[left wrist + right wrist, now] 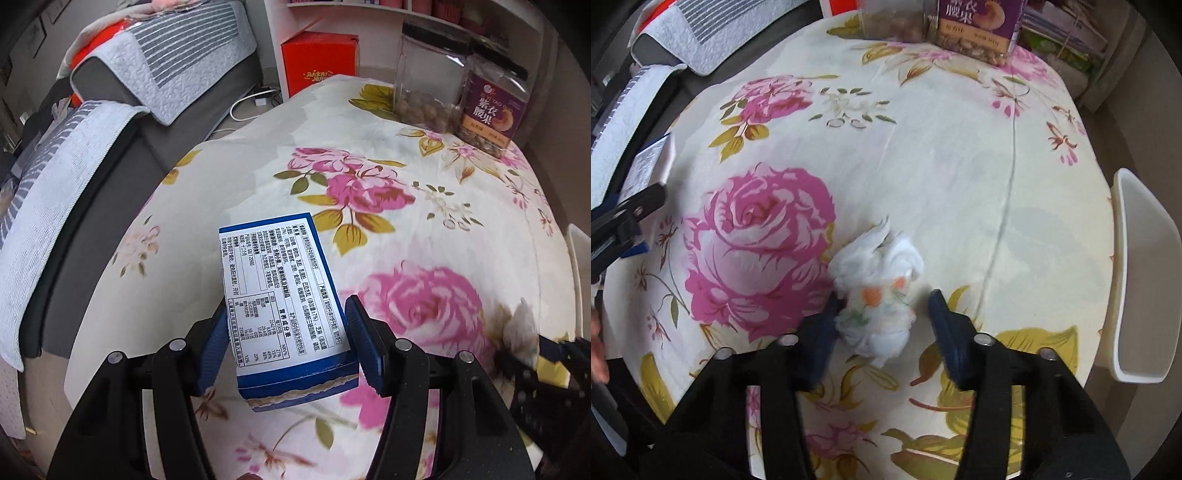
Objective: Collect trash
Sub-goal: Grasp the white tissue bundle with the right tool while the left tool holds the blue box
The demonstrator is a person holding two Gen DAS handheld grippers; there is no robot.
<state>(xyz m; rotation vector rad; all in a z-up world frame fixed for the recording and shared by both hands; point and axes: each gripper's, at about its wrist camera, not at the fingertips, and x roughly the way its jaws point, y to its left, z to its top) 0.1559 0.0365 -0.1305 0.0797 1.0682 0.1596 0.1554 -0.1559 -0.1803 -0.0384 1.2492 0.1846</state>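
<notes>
The left tool (286,308) is closed on a blue and white box (280,288): its two blue pads press on the long sides of the box, near the end closest to the tool, and the printed white face of the box is turned up. The box reaches forward from the tool and appears lifted clear of the surface (406,184), which is covered with a cloth of pink roses. Far ahead of this tool and to its right two clear jars stand side by side, one without label (421,85) and one with a purple label (491,107). To its left is a grey sofa (110,184) with striped covers. The right tool (885,297) points down at the surface with its jaws wide apart, and a crumpled white tissue (879,266) with orange and green print lies on the cloth between them. The left finger is at the edge of the tissue, the right finger stands apart from it, so the tissue is not gripped. To the right of this tool, past the edge of the surface, is a white plastic container (1145,288)
</notes>
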